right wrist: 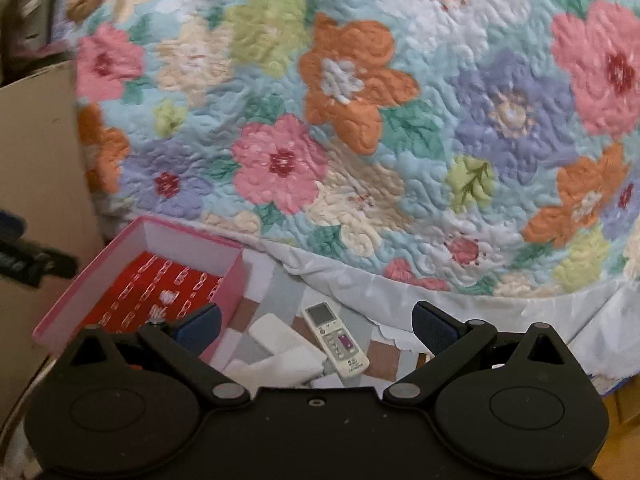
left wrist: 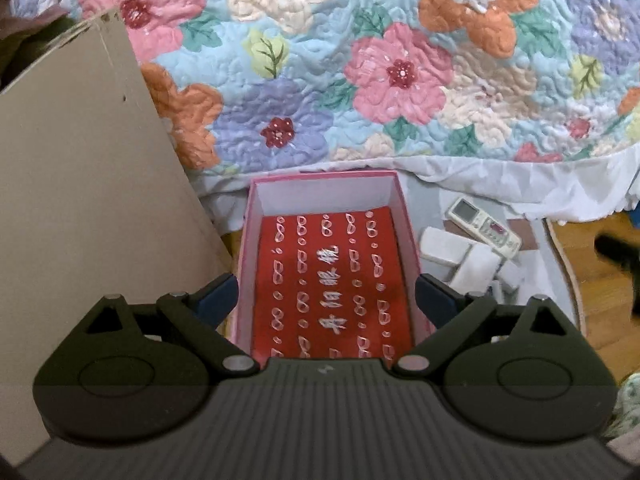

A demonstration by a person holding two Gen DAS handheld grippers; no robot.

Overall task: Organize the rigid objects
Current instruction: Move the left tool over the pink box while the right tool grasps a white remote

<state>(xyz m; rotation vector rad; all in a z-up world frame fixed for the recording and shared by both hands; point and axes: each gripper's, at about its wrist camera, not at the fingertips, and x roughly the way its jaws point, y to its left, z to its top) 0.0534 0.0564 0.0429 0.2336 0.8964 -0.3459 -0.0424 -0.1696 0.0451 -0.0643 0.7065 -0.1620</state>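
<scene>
Pink box [left wrist: 325, 264], open-topped and lined with a red sheet printed in white glasses shapes and characters, sits on a low tabletop [left wrist: 560, 264] whose far edge lies under the white frilled hem of a bed's flowered quilt [left wrist: 400, 72]. The quilt, pale blue with pink, orange, lilac and cream blossoms, fills the upper part of both views. Just right of the box on the same tabletop lie a white remote control [left wrist: 482, 226], with a small screen and coloured buttons, and several white rectangular blocks [left wrist: 444, 246] heaped against one another; how many there are cannot be counted. Their surface shows grey, white and brown squares. A large sheet of brown cardboard [left wrist: 80, 208] stands along the left side of the box, and a strip of wooden floor [left wrist: 600, 280] shows beyond the tabletop's rounded right edge. The left gripper [left wrist: 326, 300] hovers over the near end of the box with its blue-padded fingers spread wide, one on each side of the box walls, not pressing them. The right gripper [right wrist: 316, 330] is also spread wide, holding nothing, above the blocks and remote. Both gripper bodies hide the near edge of the tabletop and the near end of the box. The right wrist view is slightly blurred, and a dark shape at its left edge is too smeared to identify.
</scene>
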